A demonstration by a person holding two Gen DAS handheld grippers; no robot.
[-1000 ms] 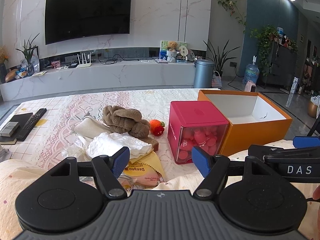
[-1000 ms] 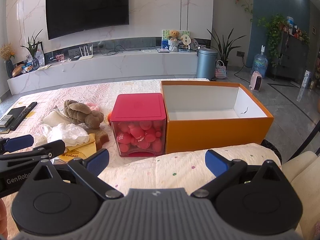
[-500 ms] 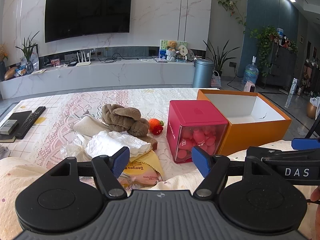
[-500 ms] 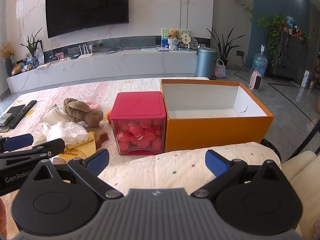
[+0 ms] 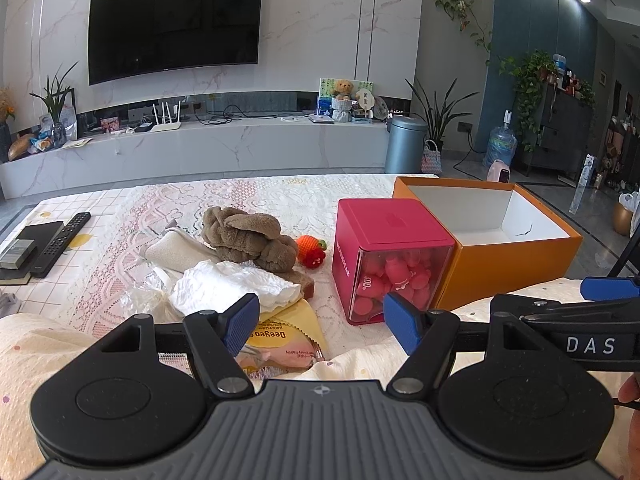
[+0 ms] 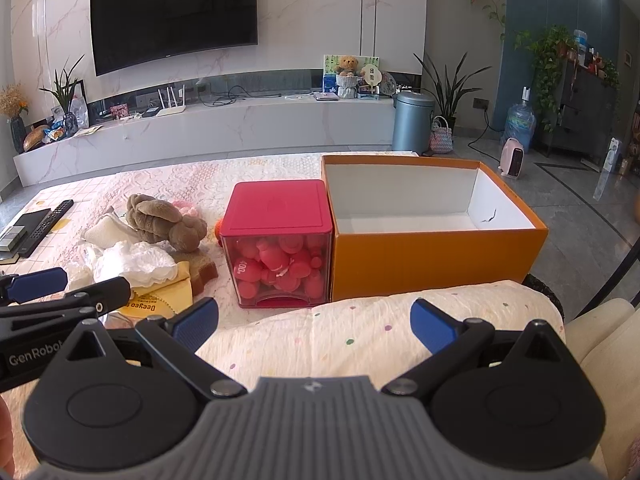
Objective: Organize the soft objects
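A brown plush toy (image 5: 248, 240) lies on the lace tablecloth, also seen in the right wrist view (image 6: 164, 220). Beside it are a white crumpled cloth (image 5: 236, 284), a cream pouch (image 5: 176, 250) and an orange knitted strawberry (image 5: 312, 250). An open, empty orange box (image 5: 504, 256) stands at the right, also in the right wrist view (image 6: 432, 256). My left gripper (image 5: 320, 322) is open and empty, near the front of the pile. My right gripper (image 6: 314, 320) is open and empty, above a dotted cushion (image 6: 360, 328).
A red-lidded clear cube of pink items (image 5: 392, 256) stands against the orange box's left side. A yellow snack packet (image 5: 284, 336) and a brown slice (image 5: 304, 280) lie under the cloth. Remotes and a dark book (image 5: 44, 240) lie far left.
Both views have shifted only slightly; the grippers stay open and nothing on the table has moved.
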